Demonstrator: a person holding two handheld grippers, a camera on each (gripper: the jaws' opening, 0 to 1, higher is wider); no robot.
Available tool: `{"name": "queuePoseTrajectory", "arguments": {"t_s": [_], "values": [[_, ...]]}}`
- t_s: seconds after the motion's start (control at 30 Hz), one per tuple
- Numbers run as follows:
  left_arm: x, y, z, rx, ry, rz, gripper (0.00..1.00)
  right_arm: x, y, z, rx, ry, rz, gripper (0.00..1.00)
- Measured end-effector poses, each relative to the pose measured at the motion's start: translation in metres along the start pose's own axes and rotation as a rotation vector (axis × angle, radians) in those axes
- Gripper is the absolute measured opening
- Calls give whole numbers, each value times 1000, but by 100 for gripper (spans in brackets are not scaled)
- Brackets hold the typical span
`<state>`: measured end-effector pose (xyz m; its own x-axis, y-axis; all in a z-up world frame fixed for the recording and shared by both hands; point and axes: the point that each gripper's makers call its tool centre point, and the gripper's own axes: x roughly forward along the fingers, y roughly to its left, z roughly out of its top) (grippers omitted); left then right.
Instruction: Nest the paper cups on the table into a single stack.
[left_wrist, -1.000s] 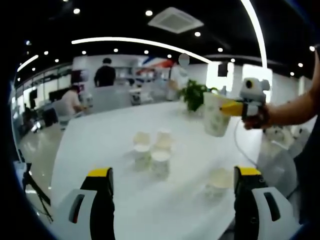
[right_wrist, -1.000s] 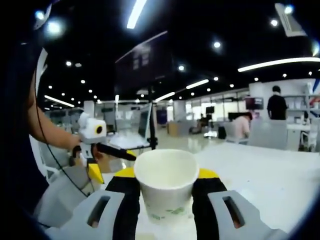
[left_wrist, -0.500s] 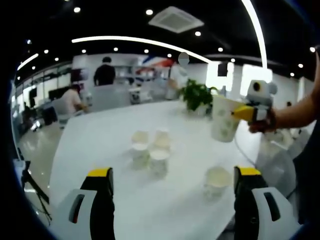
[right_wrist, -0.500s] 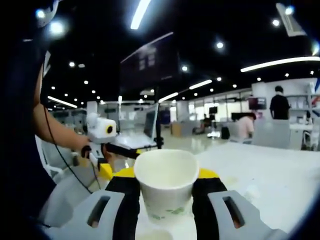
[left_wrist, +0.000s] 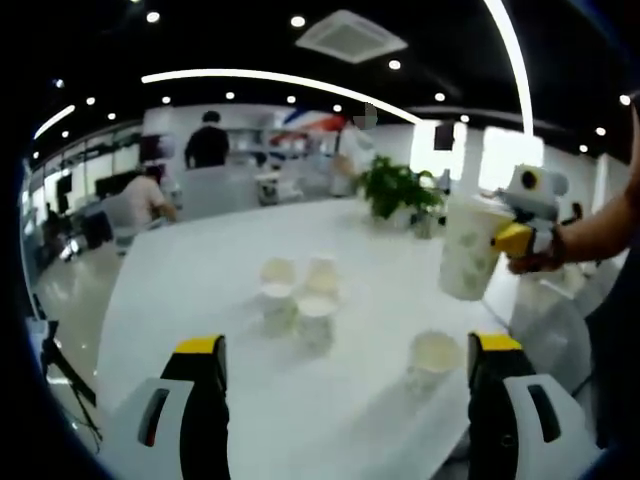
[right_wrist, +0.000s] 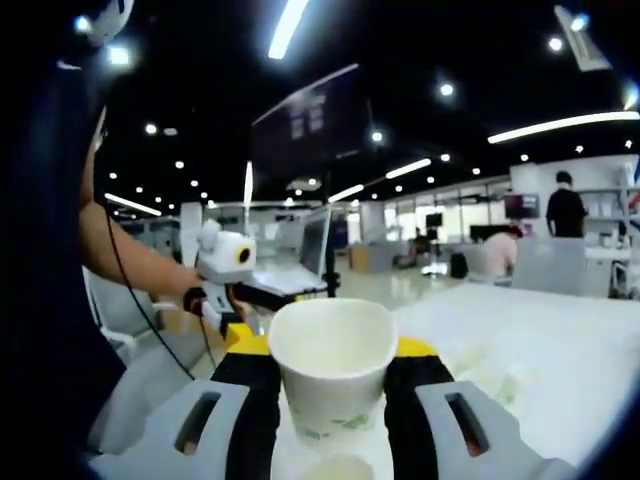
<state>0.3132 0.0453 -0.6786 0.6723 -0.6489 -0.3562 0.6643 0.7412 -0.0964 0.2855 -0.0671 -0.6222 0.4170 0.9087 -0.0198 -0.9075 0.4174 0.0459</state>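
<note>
Standing on the table (left_wrist: 200, 290) are five paper cups (left_wrist: 300, 300); right gripper (right_wrist: 333, 385) jaws clamp a sixth cup (right_wrist: 333, 380), left gripper (left_wrist: 340, 350) jaws wide.

The left gripper (left_wrist: 345, 375) has two broad jaws, each black along its inner face, capped with a yellow tip, and flanked by a pale grey outer shell with a dark oblong slot. The right gripper (right_wrist: 332, 395) is built alike: black inner faces, yellow tips, grey shells with slotted openings. Seen from the left gripper view, the right gripper (left_wrist: 515, 240) shows a yellow front and a white upper housing. A thin dark cable (right_wrist: 125, 300) trails along the person's bare forearm, and dark clothing (right_wrist: 45, 300) covers the torso.
</note>
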Motion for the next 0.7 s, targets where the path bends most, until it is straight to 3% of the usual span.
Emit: {"name": "queuePoseTrajectory", "arguments": {"t_s": [0.37,0.7], "values": [[1,-1,-1,1,10,-7,98,-1,6,0,-1,-7,-1,37],[1,-2,-1,1,11,-10,98,0,5,-12,1,-3,-6,37]]}}
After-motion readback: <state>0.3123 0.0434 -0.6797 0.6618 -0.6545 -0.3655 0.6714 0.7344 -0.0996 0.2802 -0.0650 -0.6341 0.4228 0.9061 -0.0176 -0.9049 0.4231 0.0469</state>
